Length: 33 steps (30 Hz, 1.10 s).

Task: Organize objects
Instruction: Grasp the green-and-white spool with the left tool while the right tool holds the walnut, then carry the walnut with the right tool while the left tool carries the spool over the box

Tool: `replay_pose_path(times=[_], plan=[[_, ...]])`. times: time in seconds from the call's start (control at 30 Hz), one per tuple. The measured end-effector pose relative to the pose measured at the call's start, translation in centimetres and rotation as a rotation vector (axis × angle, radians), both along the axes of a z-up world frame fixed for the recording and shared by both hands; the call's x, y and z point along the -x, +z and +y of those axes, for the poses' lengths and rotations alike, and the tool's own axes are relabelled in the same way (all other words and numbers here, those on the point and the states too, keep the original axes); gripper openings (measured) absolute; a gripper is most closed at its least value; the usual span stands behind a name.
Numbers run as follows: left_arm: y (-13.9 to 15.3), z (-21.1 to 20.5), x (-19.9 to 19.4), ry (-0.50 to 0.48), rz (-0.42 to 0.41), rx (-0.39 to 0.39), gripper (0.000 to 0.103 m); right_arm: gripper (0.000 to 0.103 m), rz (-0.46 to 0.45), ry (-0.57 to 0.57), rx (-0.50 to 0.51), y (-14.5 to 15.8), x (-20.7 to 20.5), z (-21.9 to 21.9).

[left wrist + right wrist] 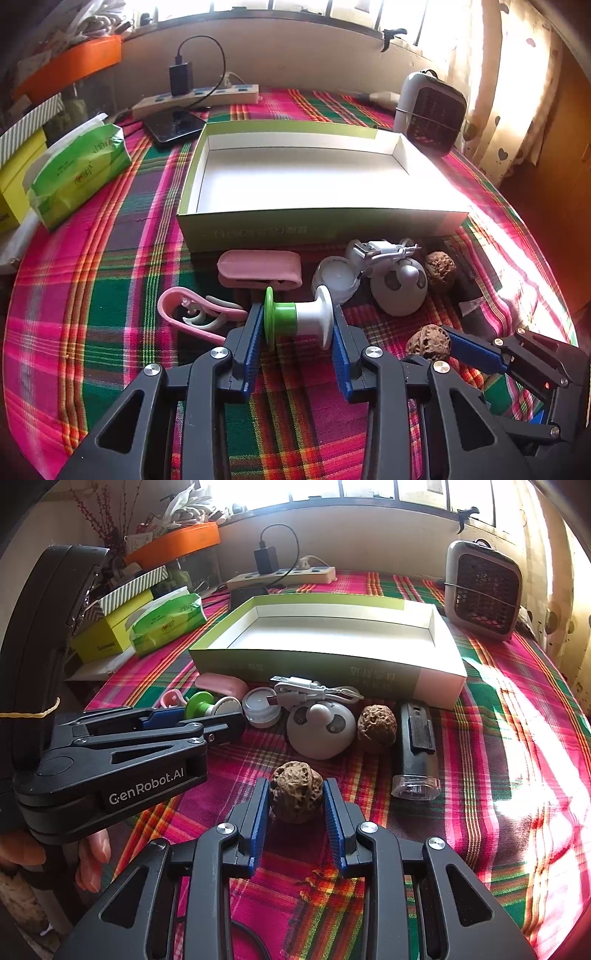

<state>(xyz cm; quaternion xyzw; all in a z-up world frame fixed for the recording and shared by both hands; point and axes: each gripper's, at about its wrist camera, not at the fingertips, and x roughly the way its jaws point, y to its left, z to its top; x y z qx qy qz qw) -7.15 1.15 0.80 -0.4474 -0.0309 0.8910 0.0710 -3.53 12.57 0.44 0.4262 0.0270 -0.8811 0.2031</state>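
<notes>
An empty green-sided box (317, 229) with a white inside stands mid-table; it also shows in the right wrist view (332, 664). My left gripper (298, 321) is shut on a green and white spool (299, 317), which lies sideways between its blue pads. My right gripper (295, 801) is shut on a brown walnut (295, 795) on the cloth. In front of the box lie a pink case (258, 271), a pink clip (195, 310), a round white lid (334, 278), a white USB cable (380, 251), a panda-faced gadget (319, 731), a second walnut (376, 723) and a black flashlight (417, 749).
A plaid cloth (110, 295) covers the table. A green tissue pack (81, 173) and yellow boxes (110, 638) are at the left. A power strip (195, 98) with a charger and a dark phone (173, 127) sit behind the box. A small heater (484, 590) stands at the back right.
</notes>
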Motion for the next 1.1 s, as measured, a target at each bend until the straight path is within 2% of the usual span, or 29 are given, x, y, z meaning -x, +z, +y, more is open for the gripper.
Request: replay_pose_path(times=[0.23,0.63,0.83,1.1], plan=[[0.6,-0.2,-0.3,-0.009,0.021,-0.007,0.032,0.031,0.014,0.01,0.006,0.3,-0.3,-0.1],[2.7,-0.8,-0.9,-0.011,0.081,-0.007,0.031,0.031,0.084,-0.014,0.012,2.7,0.0,0.2],[3.7,-1.1,0.4,-0.017,0.101,-0.016,0.031,0.031,0.108,-0.02,0.01,3.7,1.5,0.5],[4.4,-1.2,3.5,-0.021,0.11,-0.015,0.031,0.031,0.116,-0.051,0.024,5.1,5.5,1.0]])
